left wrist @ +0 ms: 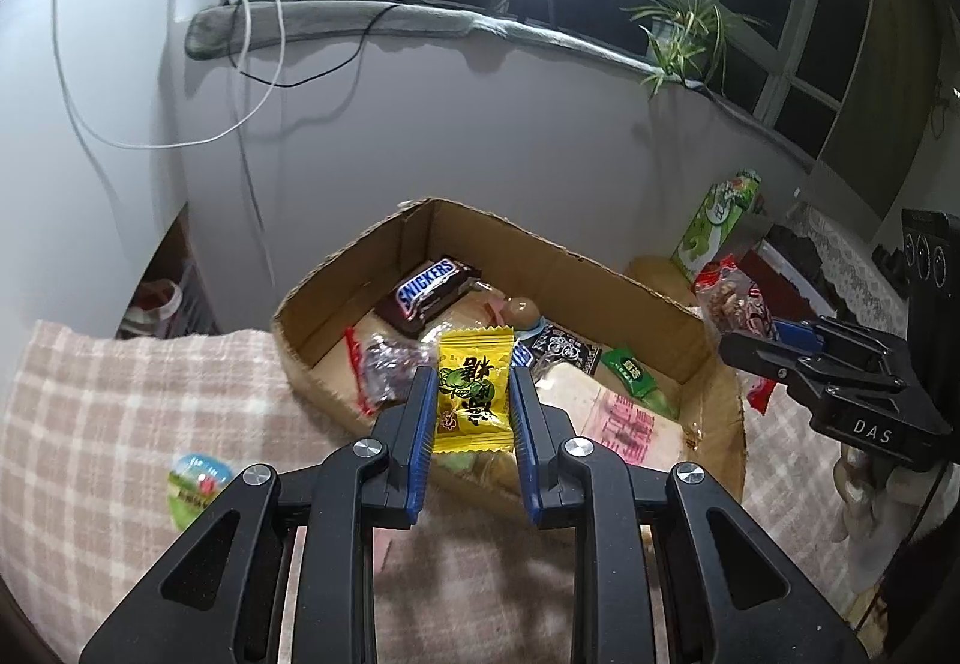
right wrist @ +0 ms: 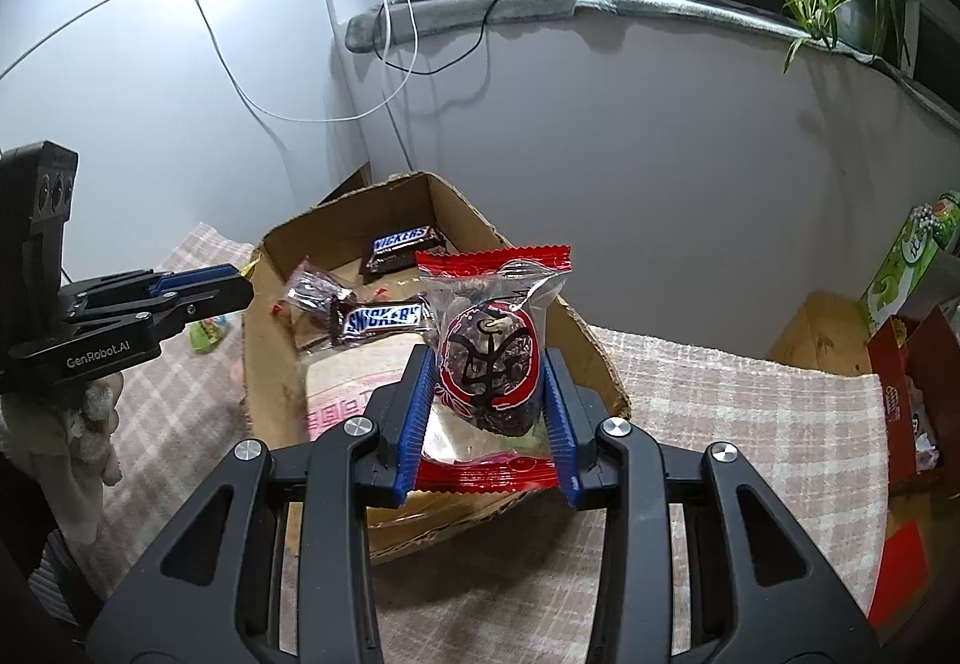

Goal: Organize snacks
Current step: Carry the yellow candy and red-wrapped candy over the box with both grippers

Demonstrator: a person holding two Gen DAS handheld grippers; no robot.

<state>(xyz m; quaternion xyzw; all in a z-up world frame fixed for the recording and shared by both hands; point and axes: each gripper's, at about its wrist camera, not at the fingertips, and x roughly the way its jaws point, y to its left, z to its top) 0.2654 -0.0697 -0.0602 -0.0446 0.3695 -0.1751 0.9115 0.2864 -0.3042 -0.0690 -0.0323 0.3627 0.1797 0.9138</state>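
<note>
My left gripper [left wrist: 471,373] is shut on a yellow candy packet [left wrist: 471,391], held over the near rim of an open cardboard box [left wrist: 660,304]. My right gripper [right wrist: 487,355] is shut on a red-edged clear snack packet [right wrist: 489,340], held above the same box [right wrist: 456,208]. The box holds a Snickers bar [left wrist: 429,289], a second Snickers bar [right wrist: 384,317], a dark wrapped sweet [left wrist: 390,358], a small green packet [left wrist: 630,371] and other snacks. From the left wrist view the right gripper [left wrist: 762,346] shows at the right; from the right wrist view the left gripper [right wrist: 240,292] shows at the left.
The box sits on a checked pink cloth [left wrist: 120,400]. A round jelly cup [left wrist: 198,484] lies on the cloth left of the box. A green carton [left wrist: 717,220] and a red box [right wrist: 906,388] stand at the right. The wall and a window sill [right wrist: 540,6] lie behind.
</note>
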